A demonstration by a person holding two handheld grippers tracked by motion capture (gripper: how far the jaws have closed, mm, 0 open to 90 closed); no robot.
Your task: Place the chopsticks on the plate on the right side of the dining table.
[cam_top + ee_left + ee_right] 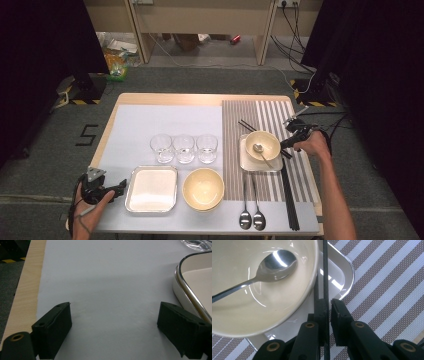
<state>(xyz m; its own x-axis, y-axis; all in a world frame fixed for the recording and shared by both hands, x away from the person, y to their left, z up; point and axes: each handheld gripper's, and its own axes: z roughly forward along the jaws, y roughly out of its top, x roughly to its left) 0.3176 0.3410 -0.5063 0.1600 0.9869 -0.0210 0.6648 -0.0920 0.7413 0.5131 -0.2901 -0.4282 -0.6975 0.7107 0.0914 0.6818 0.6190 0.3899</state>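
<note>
We are setting a place around the small cream bowl (262, 145), which sits on its white square plate (248, 162) with a spoon (275, 261) resting inside. Our right gripper (327, 307) has its jaws nearly closed on a pair of black chopsticks (325, 277), pinched just beside the bowl's rim so they lie along the plate's edge, probably to seat them neatly by the dish. Our left gripper (113, 325) waits well left of the bowl, jaws wide apart and holding nothing, just beside the steel tray (151, 189). Nearer us than the bowl lie two spare spoons (251, 217) and more chopsticks (289, 200); left of it stand three glasses (184, 148) and a larger bowl (203, 188). A striped mat (270, 112) underlies the bowl on a pale-topped wooden table (150, 98), with grey carpet (210, 80) and dark curtains (40, 55) around.
</note>
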